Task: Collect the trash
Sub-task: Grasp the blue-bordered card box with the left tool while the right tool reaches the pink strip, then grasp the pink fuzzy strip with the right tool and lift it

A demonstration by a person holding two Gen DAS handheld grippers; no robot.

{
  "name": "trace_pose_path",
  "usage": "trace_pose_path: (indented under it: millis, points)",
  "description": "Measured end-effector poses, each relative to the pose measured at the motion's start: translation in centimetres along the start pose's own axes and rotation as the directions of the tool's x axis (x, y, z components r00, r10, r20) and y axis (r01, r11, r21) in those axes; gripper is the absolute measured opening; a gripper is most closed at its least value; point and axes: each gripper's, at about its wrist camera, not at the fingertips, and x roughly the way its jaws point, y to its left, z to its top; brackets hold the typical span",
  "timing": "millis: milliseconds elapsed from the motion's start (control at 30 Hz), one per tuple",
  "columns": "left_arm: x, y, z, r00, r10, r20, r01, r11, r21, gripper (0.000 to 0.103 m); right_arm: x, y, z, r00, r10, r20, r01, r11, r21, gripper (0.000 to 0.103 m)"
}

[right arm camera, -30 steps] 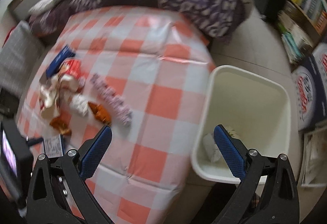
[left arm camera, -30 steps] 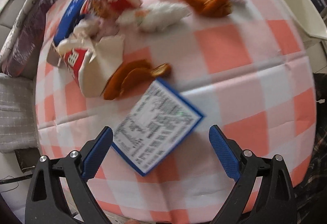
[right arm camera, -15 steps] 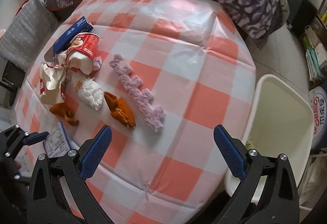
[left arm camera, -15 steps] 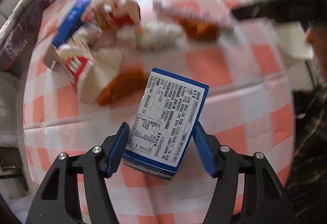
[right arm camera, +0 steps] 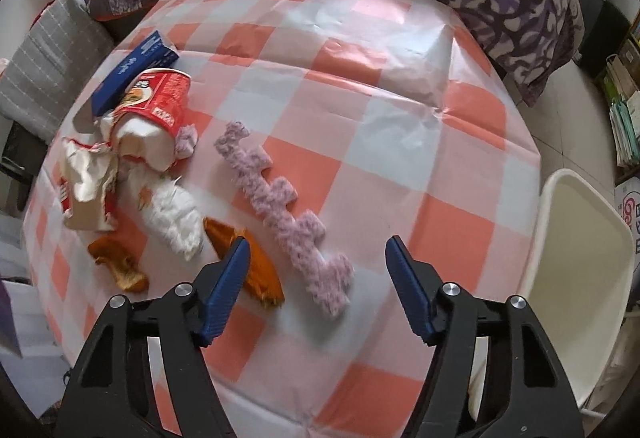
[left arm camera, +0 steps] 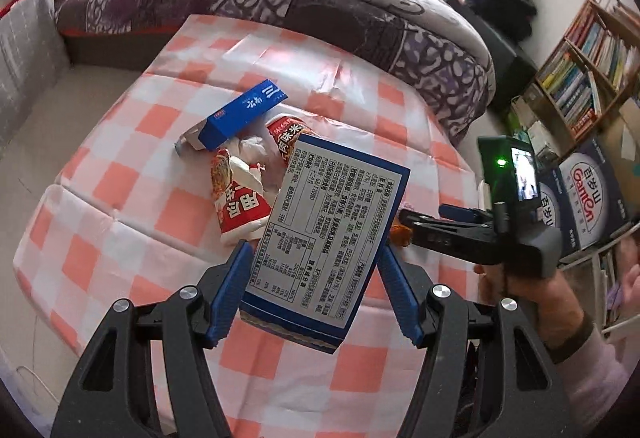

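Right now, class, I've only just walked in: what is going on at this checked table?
A person is clearing trash with a hand-held claw in each hand. The left claw is shut on a blue-edged printed box, held above the checked tablecloth. The right claw is open and empty, over a purple fuzzy strip and orange peel. A white bin stands beside the table.
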Motion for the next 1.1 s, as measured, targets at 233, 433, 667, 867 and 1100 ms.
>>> trace_pose_path:
  millis: [233,433,667,867,1100]
  points:
    - [1.4,0.7,0.7,1.0,0.002,-0.02,-0.003,0.999,-0.036,0.064,2.0,1.5,0.6,1.0,-0.013,-0.022,0.012,1.0,-0.023,0.066]
    - [1.8,1.0,0.6,1.0,-0.002,-0.024,0.001,0.998,-0.057,0.064,2.0,1.4,0.8,1.0,0.02,-0.02,-0.02,1.0,-0.005,0.048]
    - [1.9,1.0,0.4,1.0,0.003,-0.024,-0.004,0.998,-0.063,0.064,1.8,0.0,0.7,0.999,0.04,-0.023,-0.04,0.999,0.016,0.03]
    - [1.9,1.4,0.4,1.0,0.005,-0.025,-0.007,0.997,-0.079,0.064,1.9,0.1,0.9,0.989,0.133,-0.071,-0.13,0.991,0.038,0.027]
    - [2.1,2.1,0.7,1.0,-0.003,-0.028,-0.001,0.994,-0.113,0.064,2.5,1.6,1.5,1.0,-0.013,0.008,0.013,1.0,-0.017,0.061]
